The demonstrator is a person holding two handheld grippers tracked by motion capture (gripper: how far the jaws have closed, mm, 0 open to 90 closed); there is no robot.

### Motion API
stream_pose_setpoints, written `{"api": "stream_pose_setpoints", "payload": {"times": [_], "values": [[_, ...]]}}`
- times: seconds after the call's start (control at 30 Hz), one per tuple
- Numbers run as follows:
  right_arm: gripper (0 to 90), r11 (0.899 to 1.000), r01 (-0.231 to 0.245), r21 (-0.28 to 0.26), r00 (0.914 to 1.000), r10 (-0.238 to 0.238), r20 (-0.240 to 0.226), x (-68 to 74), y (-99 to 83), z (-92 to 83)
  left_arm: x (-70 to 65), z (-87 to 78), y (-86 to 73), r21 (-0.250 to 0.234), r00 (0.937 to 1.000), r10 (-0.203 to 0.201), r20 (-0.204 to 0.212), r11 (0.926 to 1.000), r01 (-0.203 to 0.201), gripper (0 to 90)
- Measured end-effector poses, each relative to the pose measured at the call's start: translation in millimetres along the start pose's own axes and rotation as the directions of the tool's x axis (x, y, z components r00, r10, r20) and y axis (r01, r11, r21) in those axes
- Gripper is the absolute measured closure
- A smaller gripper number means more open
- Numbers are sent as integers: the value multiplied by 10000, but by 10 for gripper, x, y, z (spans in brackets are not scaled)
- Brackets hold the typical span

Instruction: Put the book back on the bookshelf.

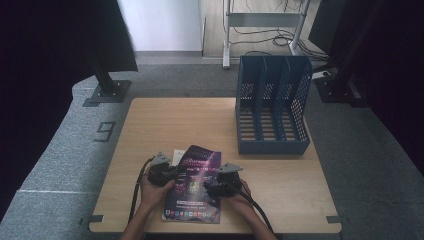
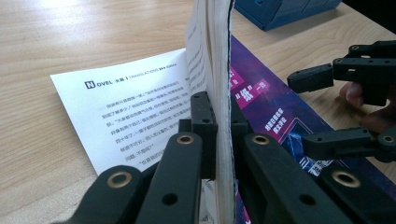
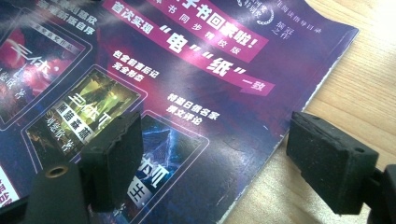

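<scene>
Between the left hand-held gripper's (image 2: 219,128) jaws: the magazine's (image 2: 219,70) edge.

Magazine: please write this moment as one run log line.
left gripper shut on magazine edge | right gripper open over cover | rack empty

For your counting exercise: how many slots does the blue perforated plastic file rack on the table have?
3, side by side in the blue perforated plastic file rack at the wooden table's far right: left, middle, right. All look empty.

Far left half of the table (image 1: 165,120) bare, free to pass; blue file rack (image 1: 272,105) blocks the far right; magazine (image 1: 195,185) fills the near middle, right gripper (image 1: 212,186) over it, left gripper (image 1: 170,176) at its left edge.
</scene>
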State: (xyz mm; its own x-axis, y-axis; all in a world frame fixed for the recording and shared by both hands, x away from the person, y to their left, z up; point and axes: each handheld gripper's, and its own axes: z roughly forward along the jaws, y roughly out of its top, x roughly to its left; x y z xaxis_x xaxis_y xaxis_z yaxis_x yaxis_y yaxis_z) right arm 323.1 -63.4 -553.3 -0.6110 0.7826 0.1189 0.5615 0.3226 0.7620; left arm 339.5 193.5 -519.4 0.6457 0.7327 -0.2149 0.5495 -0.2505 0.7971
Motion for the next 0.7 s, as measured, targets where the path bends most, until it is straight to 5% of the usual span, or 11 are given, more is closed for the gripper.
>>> {"api": "stream_pose_setpoints", "payload": {"times": [0.17,0.47,0.7], "values": [[188,10000,-79,-25,10000,79,31,-22,2,-5,-70,-57,46,-356,9989,-81,462,9993,97,879],[187,9986,-253,-469,9997,253,4,-86,35,-91,-229,-133,109,-796,9972,583,459,9953,-545,879],[184,9971,-383,-658,9992,378,-92,-121,45,-118,-271,-189,139,-1012,9956,670,663,9931,-600,879]]}}
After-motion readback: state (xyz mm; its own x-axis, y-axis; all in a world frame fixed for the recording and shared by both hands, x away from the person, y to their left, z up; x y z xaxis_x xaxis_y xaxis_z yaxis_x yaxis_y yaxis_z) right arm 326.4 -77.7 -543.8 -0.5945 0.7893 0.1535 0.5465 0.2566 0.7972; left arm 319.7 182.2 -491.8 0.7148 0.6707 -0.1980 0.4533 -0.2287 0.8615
